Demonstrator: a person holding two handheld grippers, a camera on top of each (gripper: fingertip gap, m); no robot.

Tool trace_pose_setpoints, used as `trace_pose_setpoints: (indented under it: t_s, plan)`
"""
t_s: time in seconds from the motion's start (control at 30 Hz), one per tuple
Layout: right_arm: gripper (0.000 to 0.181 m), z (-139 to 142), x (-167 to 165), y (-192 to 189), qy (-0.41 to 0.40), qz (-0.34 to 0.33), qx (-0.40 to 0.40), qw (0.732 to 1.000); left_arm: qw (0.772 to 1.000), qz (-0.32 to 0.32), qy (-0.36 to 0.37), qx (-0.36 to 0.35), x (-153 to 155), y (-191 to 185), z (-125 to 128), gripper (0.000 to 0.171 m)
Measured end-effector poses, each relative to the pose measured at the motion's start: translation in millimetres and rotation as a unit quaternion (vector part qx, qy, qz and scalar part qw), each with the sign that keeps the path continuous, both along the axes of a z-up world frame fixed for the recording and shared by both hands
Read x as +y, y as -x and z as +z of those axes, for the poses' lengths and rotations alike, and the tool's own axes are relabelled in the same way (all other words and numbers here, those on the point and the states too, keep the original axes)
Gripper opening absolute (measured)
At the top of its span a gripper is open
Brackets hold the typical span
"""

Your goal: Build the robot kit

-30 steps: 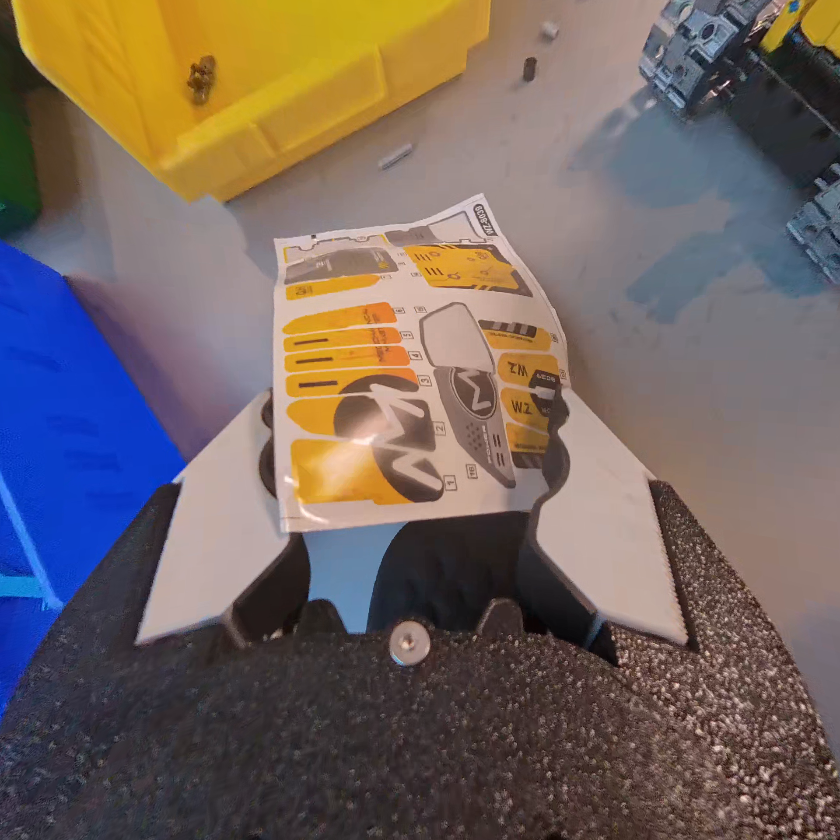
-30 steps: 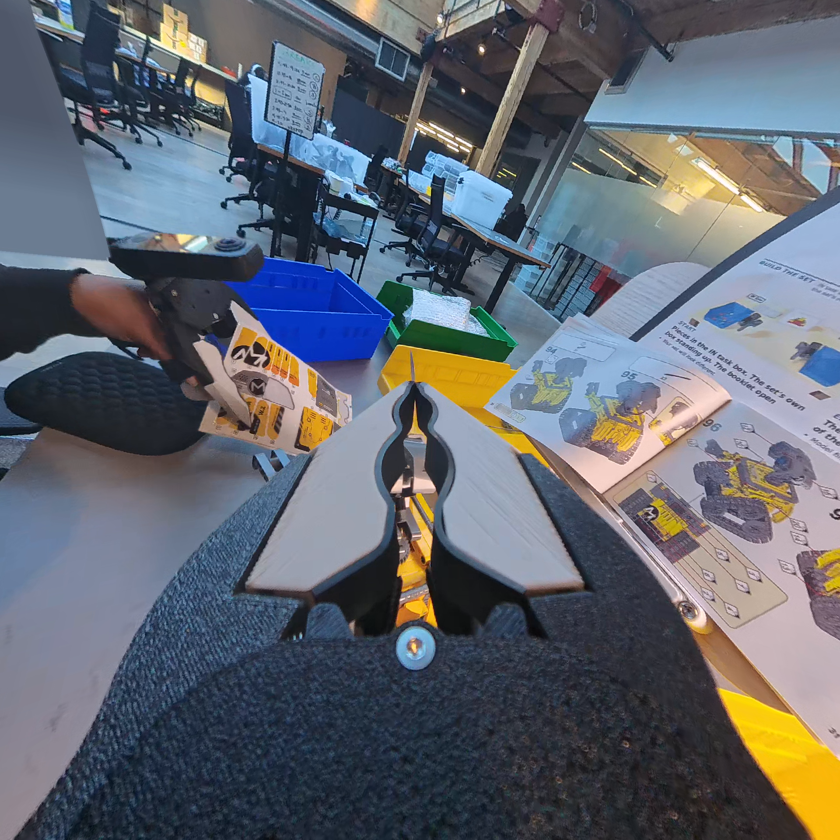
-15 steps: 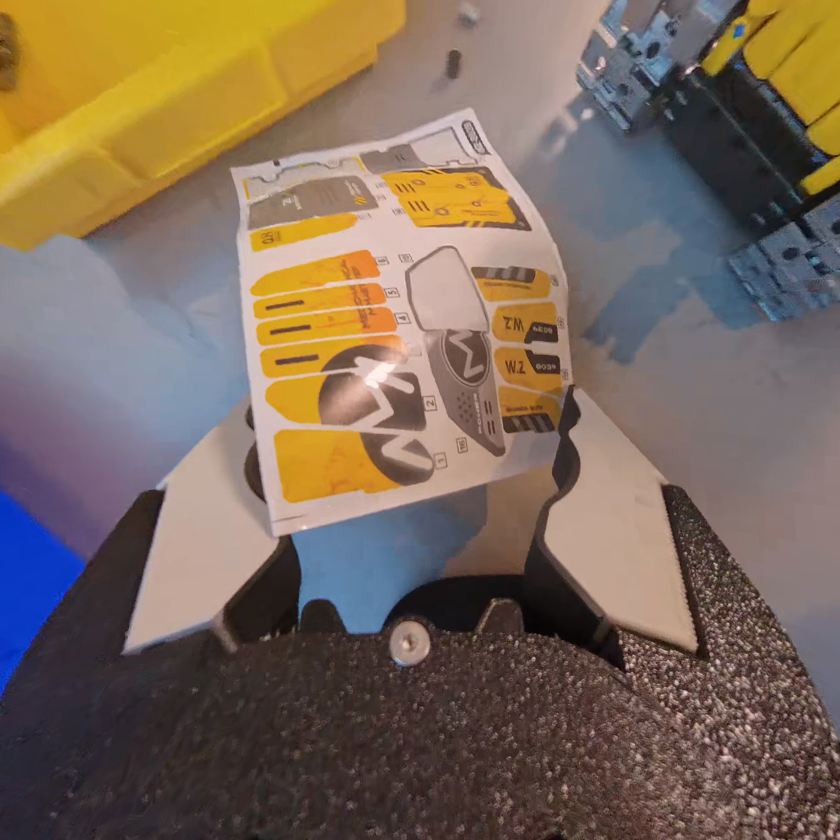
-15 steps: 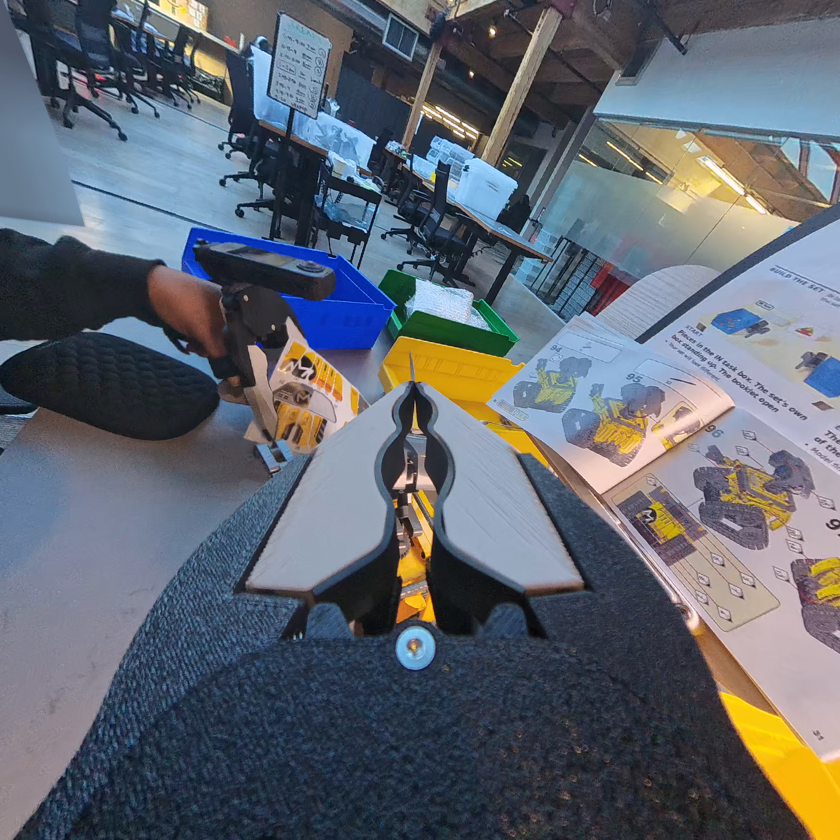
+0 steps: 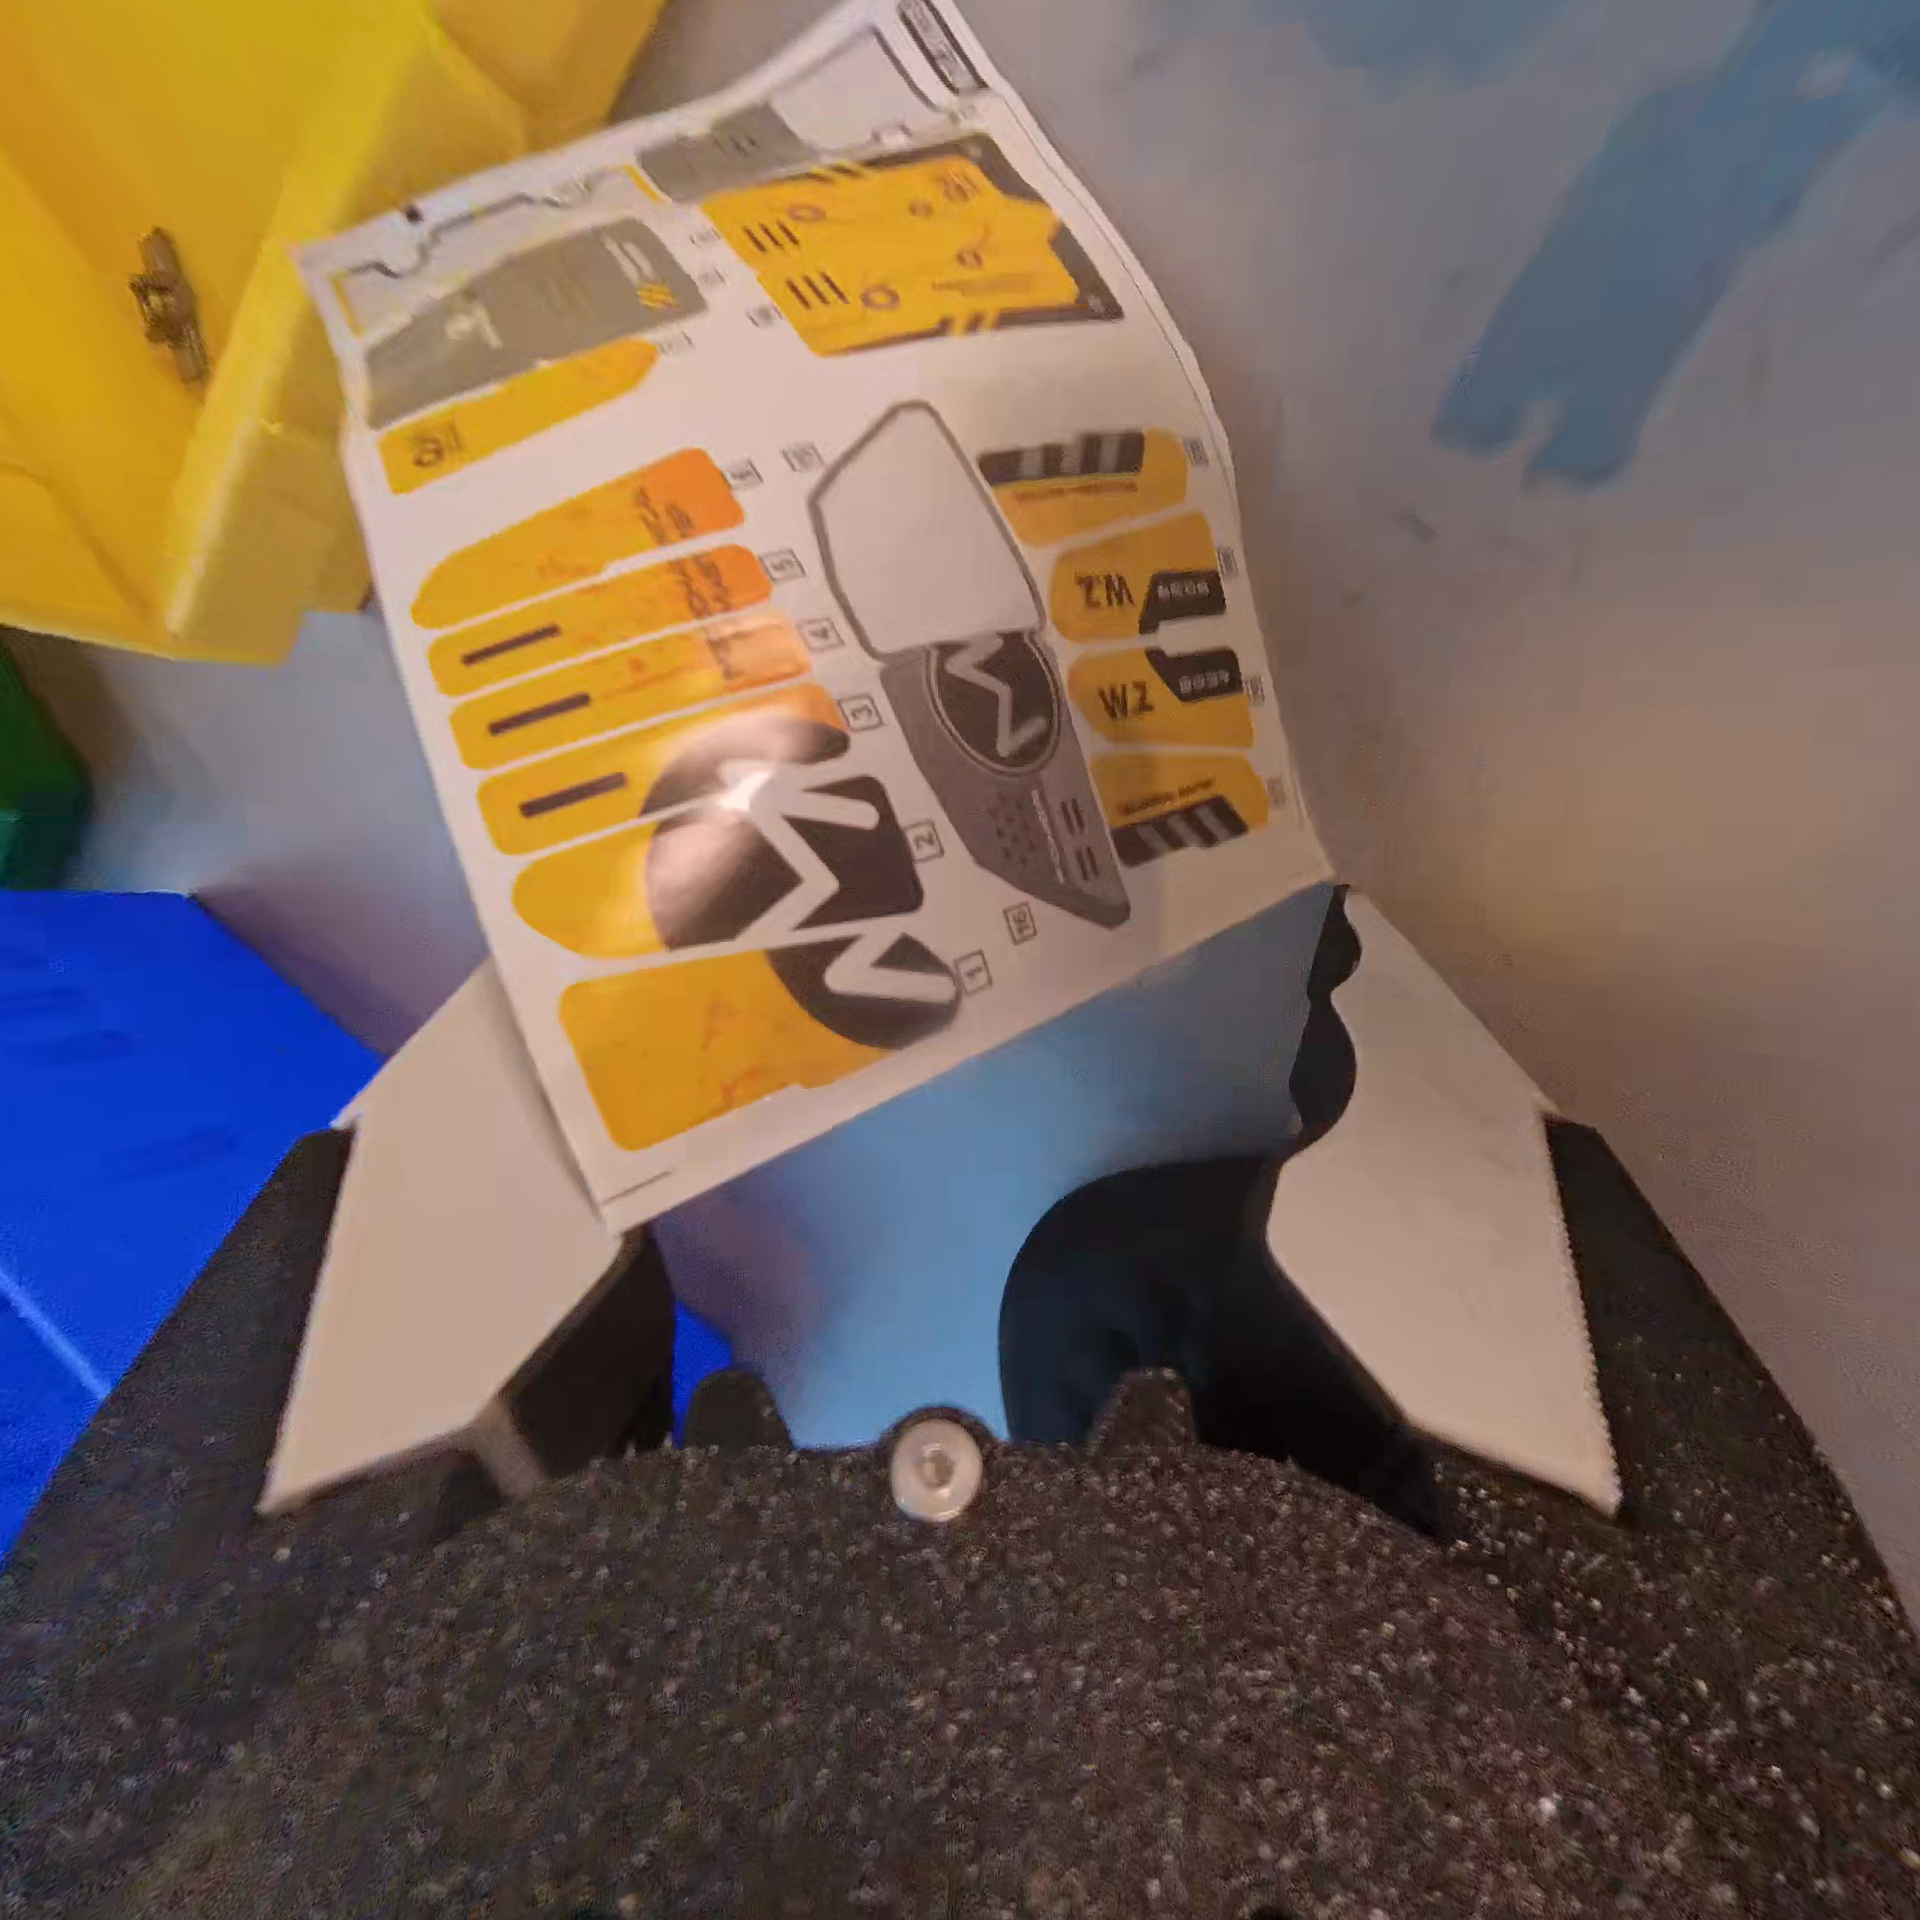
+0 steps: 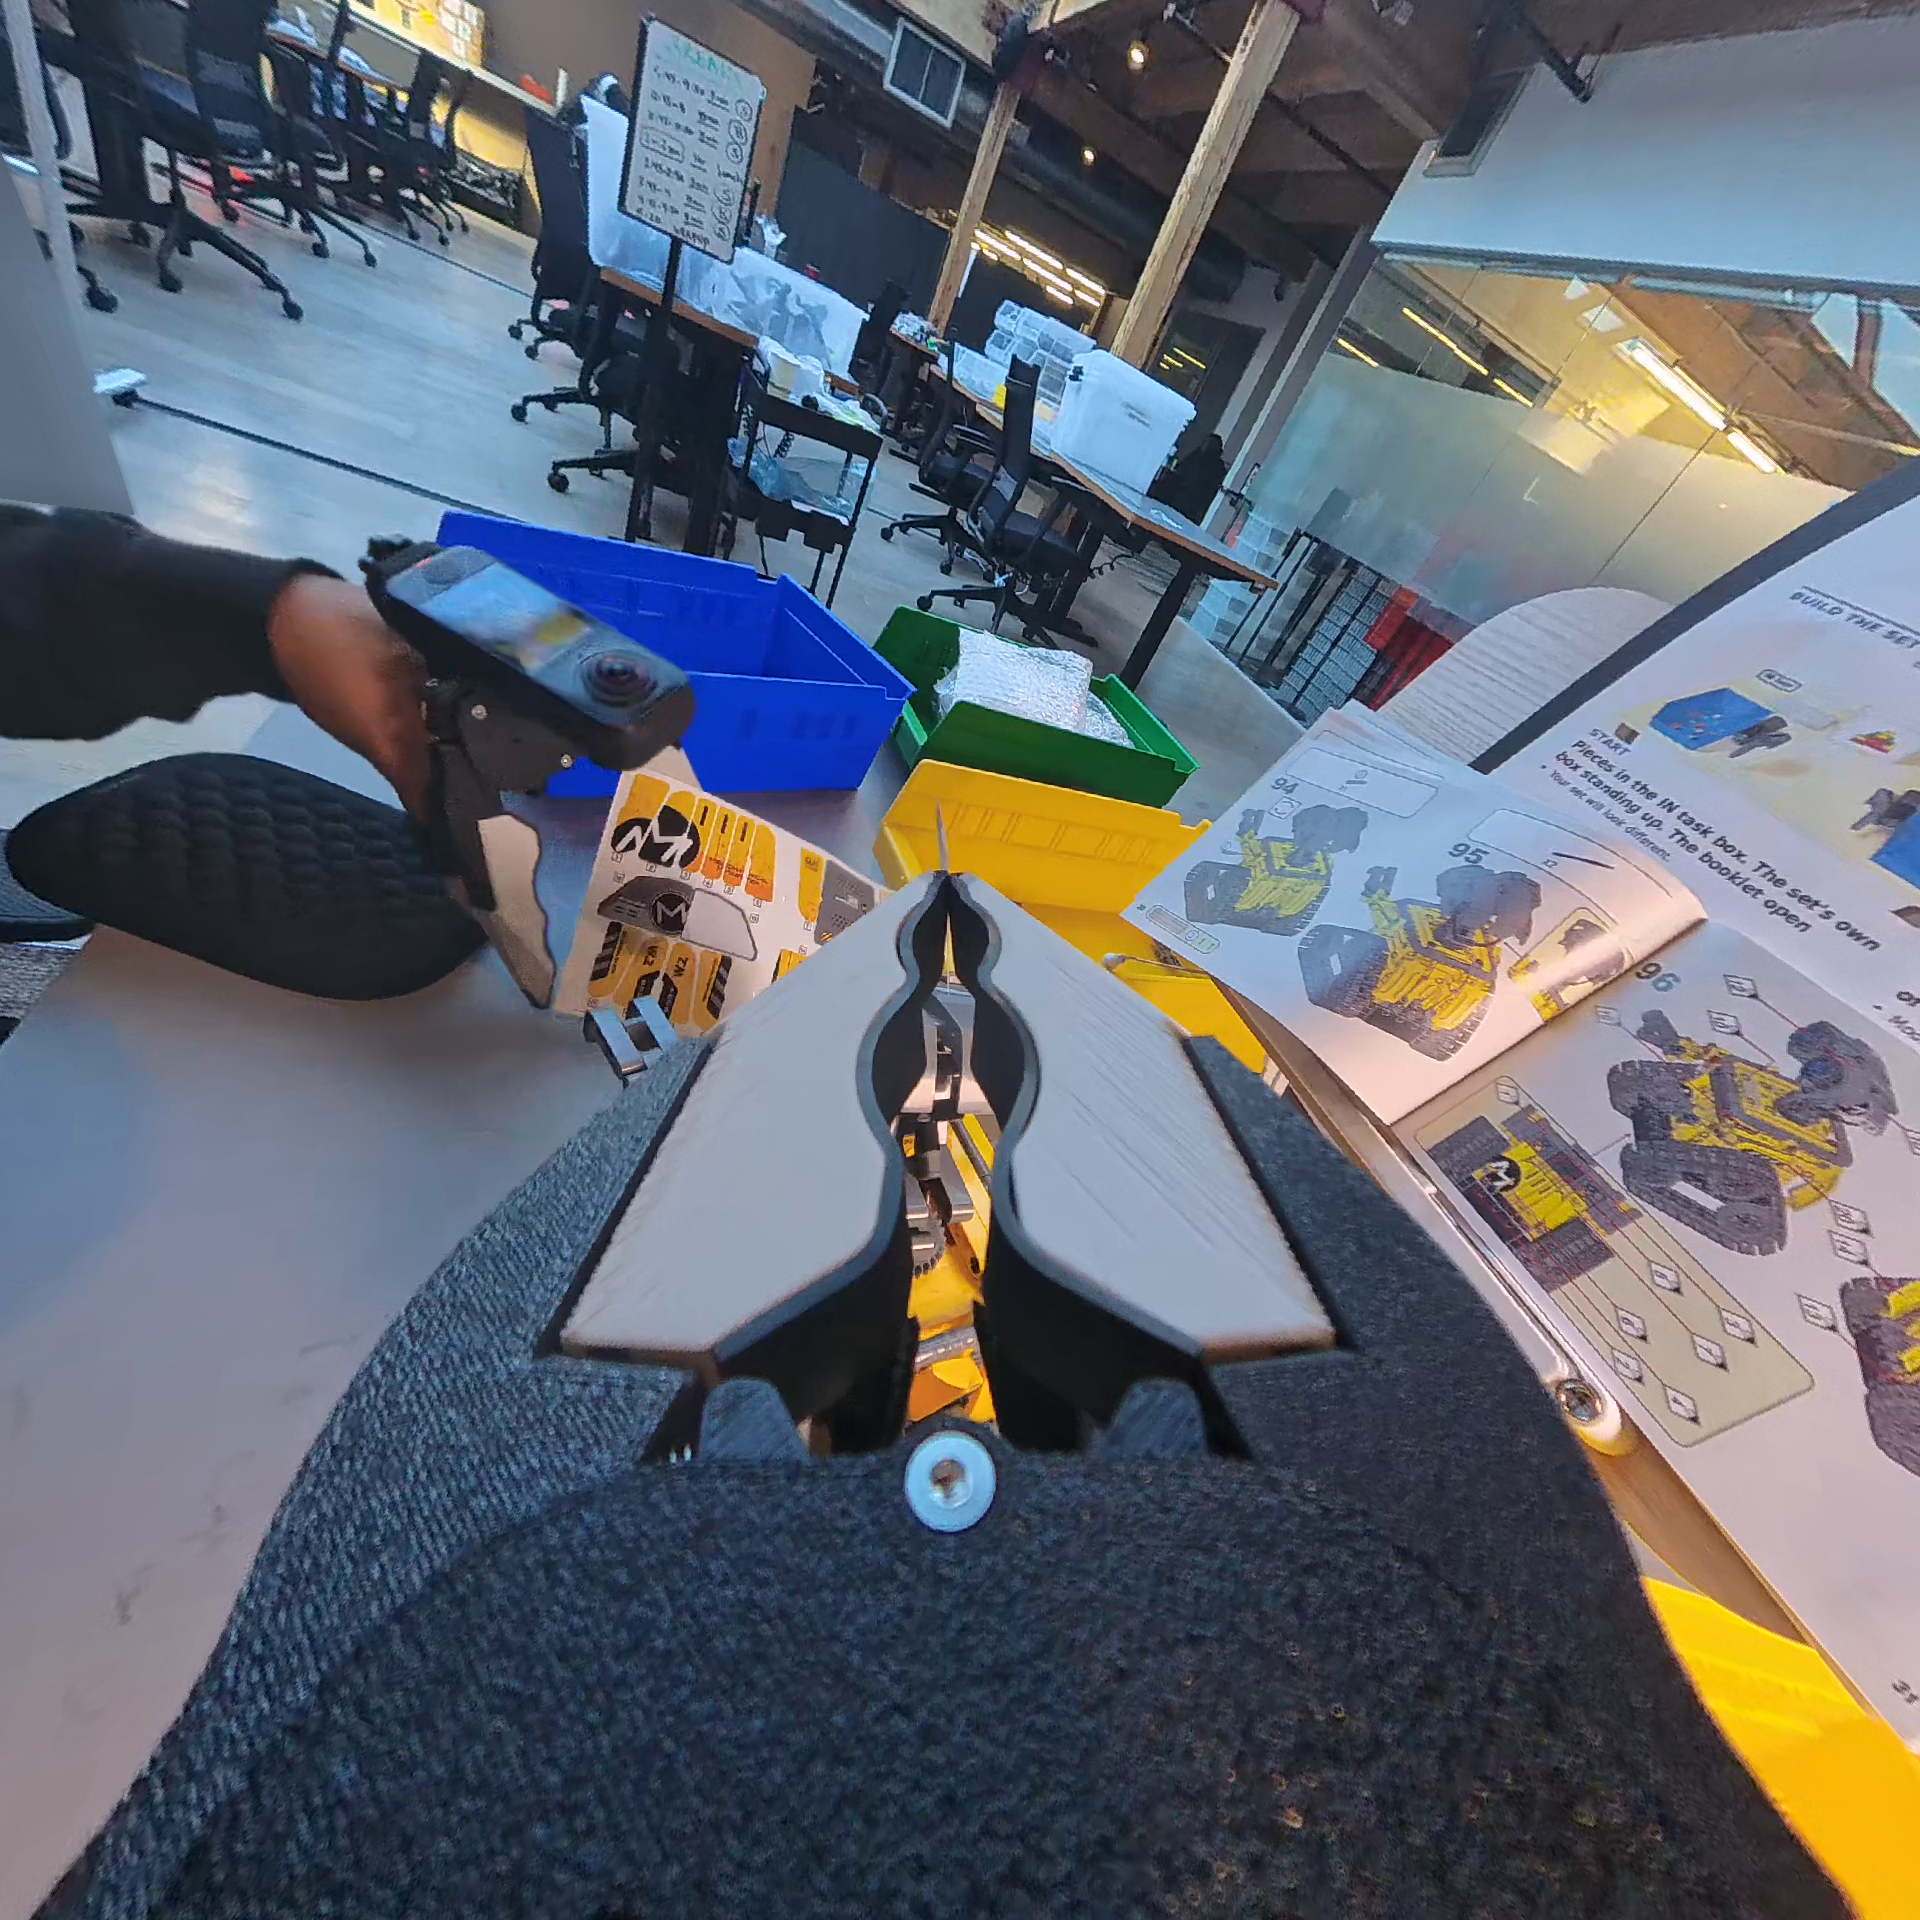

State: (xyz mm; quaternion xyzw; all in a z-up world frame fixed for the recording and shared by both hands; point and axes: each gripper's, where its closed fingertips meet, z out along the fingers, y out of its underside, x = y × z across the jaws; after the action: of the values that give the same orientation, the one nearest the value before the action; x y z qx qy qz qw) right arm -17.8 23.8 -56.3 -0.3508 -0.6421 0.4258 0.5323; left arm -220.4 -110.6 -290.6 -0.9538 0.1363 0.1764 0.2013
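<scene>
Sticker sheet (image 5: pixel 790 644) now nearer yellow bin (image 5: pixel 156 312), fingers (image 5: pixel 1434 1226) apart.

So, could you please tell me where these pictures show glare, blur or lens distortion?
Left wrist view: a glare spot on the sticker sheet, and soft motion blur over the yellow bin and grey table. Right wrist view: the left hand-held gripper is slightly smeared, and the wide lens bows the wooden posts.

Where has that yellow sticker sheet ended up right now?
The sticker sheet lies between the spread fingers of the left hand-held gripper, touching its left finger. In the right wrist view it sits left of the yellow bin, before the blue bin.
</scene>
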Motion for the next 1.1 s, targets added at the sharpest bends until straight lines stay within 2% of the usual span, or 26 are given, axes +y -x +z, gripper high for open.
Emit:
trace_pose_setpoints:
  t_s: [0.13, 0.27, 0.3, 0.33, 0.4, 0.5, 0.57, 0.67, 0.77, 0.87, 0.9, 1.0, 1.1]
  plan:
    - [0.0, 1.2, 0.1, -0.6, 0.004, 0.003, 0.003, 1.0, 0.984, -0.064, 0.134, 0.099, -26.6, 8.2, 10.1, 0.137]
    - [0.0, 1.0, -0.2, -1.4, -0.002, 0.006, 0.005, 1.0, 0.955, -0.134, 0.257, 0.067, -57.6, -2.1, 17.2, 0.134]
    - [0.0, 0.8, -0.7, -1.5, -0.005, 0.007, 0.006, 1.0, 0.946, -0.156, 0.277, 0.06, -63.1, -3.1, 22.0, 0.139]
    - [0.0, 0.5, -1.2, -1.7, -0.009, 0.008, 0.007, 1.0, 0.944, -0.178, 0.277, 0.03, -63.8, -10.2, 27.6, 0.136]
    - [0.0, -0.2, -2.1, -1.9, -0.015, 0.01, 0.006, 1.0, 0.934, -0.22, 0.265, -0.094, -66.4, -37.4, 43.0, 0.124]
    - [0.0, -0.9, -3.8, -1.8, -0.018, 0.014, 0.006, 1.0, 0.896, -0.282, 0.255, -0.228, -80.2, -54.9, 76.3, 0.109]
    - [0.0, -2.4, -3.6, -1.3, -0.023, 0.012, 0.003, 1.0, 0.869, -0.317, 0.218, -0.311, -83.0, -68.5, 104.0, 0.102]
    - [0.0, -5.3, -2.9, 0.3, -0.027, 0.011, -0.001, 1.0, 0.848, -0.339, 0.164, -0.373, -76.6, -74.5, 130.5, 0.097]
    - [0.0, -9.0, -3.7, 2.7, -0.024, 0.013, -0.005, 1.0, 0.871, -0.322, 0.112, -0.354, -51.2, -65.4, 128.7, 0.104]
    - [0.0, -9.0, -6.5, 3.9, -0.03, 0.016, -0.002, 0.999, 0.883, -0.303, -0.035, -0.358, -1.5, -75.5, 145.5, 0.094]
    - [0.0, -8.1, -8.0, 4.0, -0.03, 0.019, 0.002, 0.999, 0.877, -0.299, -0.084, -0.367, 12.5, -83.7, 153.8, 0.09]
    - [0.0, -6.8, -11.0, 6.2, -0.032, 0.023, 0.017, 0.999, 0.821, -0.304, -0.212, -0.435, 37.6, -122.3, 188.2, 0.08]
    - [0.0, -3.9, -10.4, 11.4, -0.059, 0.001, 0.043, 0.997, 0.734, -0.299, -0.291, -0.536, 53.1, -152.7, 218.1, 0.066]
